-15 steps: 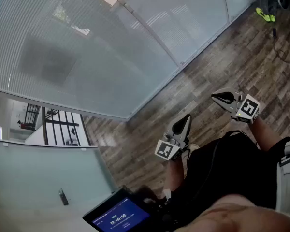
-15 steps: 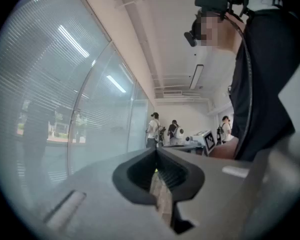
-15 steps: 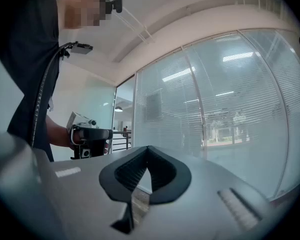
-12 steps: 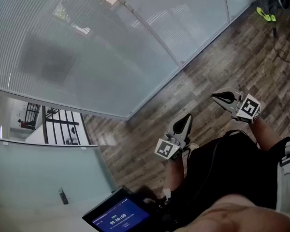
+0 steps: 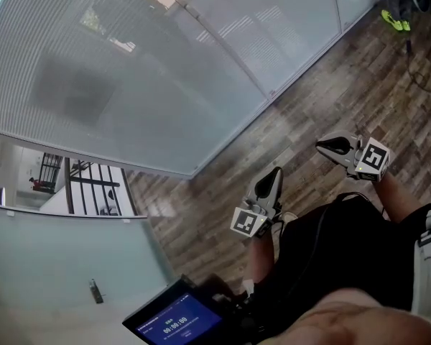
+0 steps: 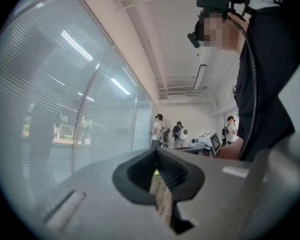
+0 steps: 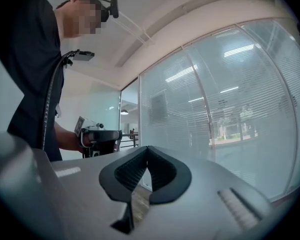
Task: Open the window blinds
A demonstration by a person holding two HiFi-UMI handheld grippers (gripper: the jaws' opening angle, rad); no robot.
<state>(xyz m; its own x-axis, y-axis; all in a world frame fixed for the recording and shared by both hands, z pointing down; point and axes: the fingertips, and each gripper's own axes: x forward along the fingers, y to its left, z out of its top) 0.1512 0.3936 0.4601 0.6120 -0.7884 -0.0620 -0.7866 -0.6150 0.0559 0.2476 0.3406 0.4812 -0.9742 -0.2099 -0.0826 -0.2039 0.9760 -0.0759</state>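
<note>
Step in hand, by judgement: approach only, task proper not yet begun. The window blinds (image 5: 122,77) are seen let down w/ slats shut across the glazed wall (image 5: 287,20), up and to the left in the head view, well apart from both grippers. Left gripper (image 5: 271,185) and right gripper (image 5: 333,146) are held low over the wood floor (image 5: 323,85), near the person's waist.

Next move, as judged: the blinds' control (cord, wand or switch) has to be found & reached first. None can be made out in any view, so which gripper is to be used can't be told. A thin cord or wand would call for jaws to be opened, lined up w/ it, then closed firmly before any pull or twist.

Jaws: in the left gripper view the left jaws are seen closed together at the tips, w/ nothing between them & nothing touched. In the right gripper view the right jaws are likewise pressed together & empty; only floor and blinds are seen beyond
</note>
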